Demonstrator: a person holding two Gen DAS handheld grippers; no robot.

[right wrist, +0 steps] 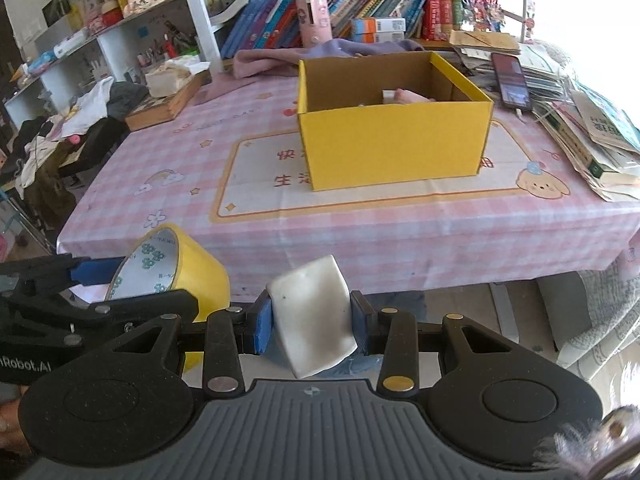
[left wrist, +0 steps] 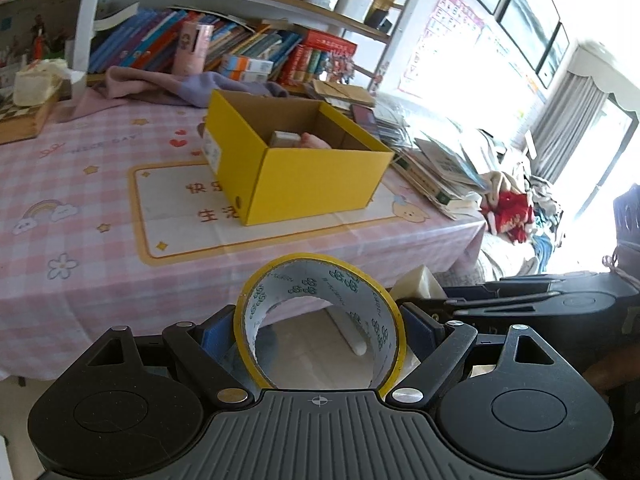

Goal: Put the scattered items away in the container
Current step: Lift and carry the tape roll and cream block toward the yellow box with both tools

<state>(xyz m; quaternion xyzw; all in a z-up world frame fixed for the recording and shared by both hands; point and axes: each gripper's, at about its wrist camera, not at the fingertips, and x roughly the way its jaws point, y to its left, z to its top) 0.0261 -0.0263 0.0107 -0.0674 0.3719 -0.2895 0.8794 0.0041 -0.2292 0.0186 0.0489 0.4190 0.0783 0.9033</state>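
Note:
My left gripper (left wrist: 320, 332) is shut on a roll of yellow tape (left wrist: 256, 300), its blue pads (left wrist: 214, 336) pressing both sides of the ring, held out in front of the table's edge. My right gripper (right wrist: 312, 320) is shut on a white eraser-like block (right wrist: 312, 312), pinched between blue pads (right wrist: 262, 328). The yellow cardboard box (left wrist: 320, 184) (right wrist: 396, 140) stands open on the pink checked tablecloth (left wrist: 80, 208) (right wrist: 360, 236), with a small white box and a pink thing inside. From the right wrist view the tape roll (right wrist: 188, 268) and left gripper (right wrist: 96, 276) show at lower left.
A stack of books and papers (right wrist: 592, 136) with a phone (right wrist: 512, 80) lies right of the box. A purple cloth (left wrist: 160, 84) and a wooden tray with tissues (right wrist: 168, 92) lie at the back. Bookshelves (left wrist: 240, 40) rise behind. Clothes hang on a chair (right wrist: 60, 148) on the left.

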